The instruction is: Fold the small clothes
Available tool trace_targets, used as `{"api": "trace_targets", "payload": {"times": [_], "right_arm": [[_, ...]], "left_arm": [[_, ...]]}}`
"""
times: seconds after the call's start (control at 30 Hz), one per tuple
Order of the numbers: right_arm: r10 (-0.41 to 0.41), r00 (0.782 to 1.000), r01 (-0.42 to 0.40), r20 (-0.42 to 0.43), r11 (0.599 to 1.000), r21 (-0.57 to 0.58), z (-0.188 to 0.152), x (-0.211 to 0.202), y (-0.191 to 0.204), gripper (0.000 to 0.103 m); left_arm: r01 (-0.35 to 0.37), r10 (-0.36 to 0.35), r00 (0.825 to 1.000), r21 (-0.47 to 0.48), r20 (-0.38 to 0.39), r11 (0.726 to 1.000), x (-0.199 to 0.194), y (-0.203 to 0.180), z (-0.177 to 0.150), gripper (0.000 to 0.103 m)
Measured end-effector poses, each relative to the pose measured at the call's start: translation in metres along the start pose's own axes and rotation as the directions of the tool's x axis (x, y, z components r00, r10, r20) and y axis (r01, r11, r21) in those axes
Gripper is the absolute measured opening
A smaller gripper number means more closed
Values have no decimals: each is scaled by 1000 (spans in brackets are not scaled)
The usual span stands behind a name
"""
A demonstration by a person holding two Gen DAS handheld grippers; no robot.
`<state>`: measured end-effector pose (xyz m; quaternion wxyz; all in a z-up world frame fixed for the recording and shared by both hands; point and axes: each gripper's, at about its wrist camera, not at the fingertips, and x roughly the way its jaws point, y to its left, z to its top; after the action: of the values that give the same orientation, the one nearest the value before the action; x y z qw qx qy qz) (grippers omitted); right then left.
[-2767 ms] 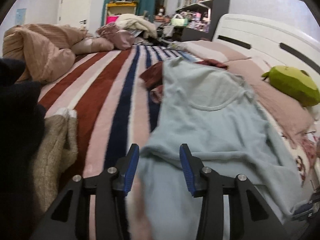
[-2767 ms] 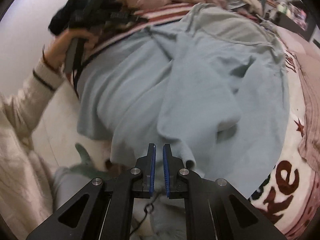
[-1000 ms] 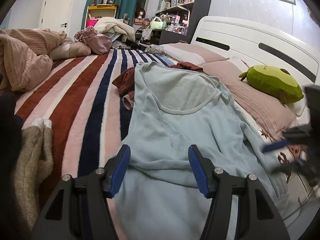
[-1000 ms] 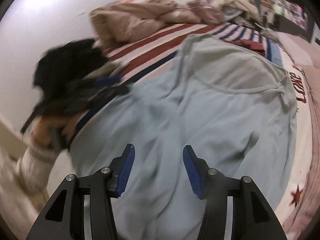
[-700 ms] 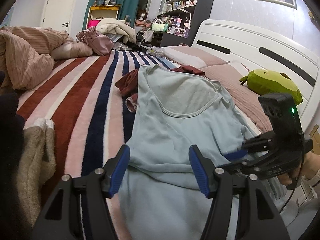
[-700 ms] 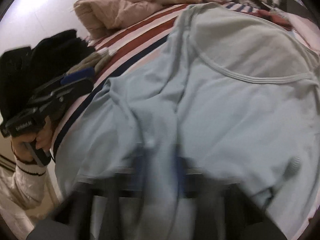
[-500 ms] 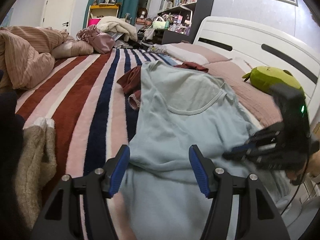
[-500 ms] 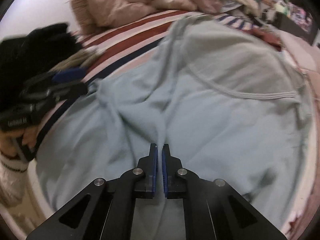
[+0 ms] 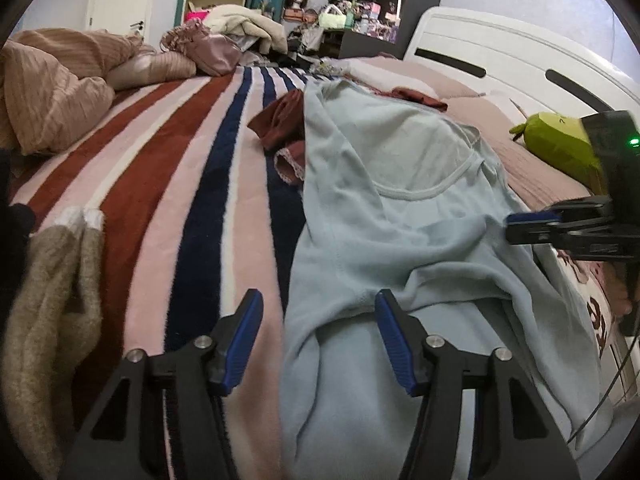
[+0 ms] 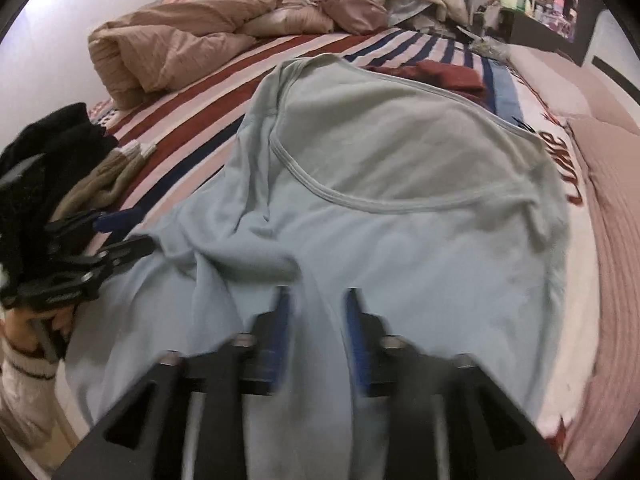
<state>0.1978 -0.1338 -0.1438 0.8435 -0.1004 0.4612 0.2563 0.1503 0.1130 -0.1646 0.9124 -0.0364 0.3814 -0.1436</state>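
Pale blue top (image 9: 400, 208) spread neck-up over striped blanket (image 9: 180, 168), a sleeve folded across its middle. Left gripper (image 9: 318, 332) low over the sleeve's left edge, fingers wide apart, holding nothing. Right gripper (image 10: 316, 320) blurred above the lower cloth, fingers parted, nothing between. Maroon garment (image 9: 284, 124) beside the shoulder.

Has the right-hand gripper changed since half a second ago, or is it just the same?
Yes. The right gripper was pinched shut on the light blue top then; now its jaws stand apart, blurred, over the same wrinkled cloth below the neckline, holding nothing.
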Motion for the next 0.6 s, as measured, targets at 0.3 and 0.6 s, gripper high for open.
{"api": "trace_targets", "payload": {"times": [0.3,0.6], "right_arm": [[-90,987,84,-134,995,-54,-71,-10,5,0],[-107,990,106,-94,994,-13,-80,-26,2,23]], "left_arm": [[-98,99,994,38,-40,994,8,2,-1,4],[-190,191,981,47,-24,981,-3,3,-3,26]]}}
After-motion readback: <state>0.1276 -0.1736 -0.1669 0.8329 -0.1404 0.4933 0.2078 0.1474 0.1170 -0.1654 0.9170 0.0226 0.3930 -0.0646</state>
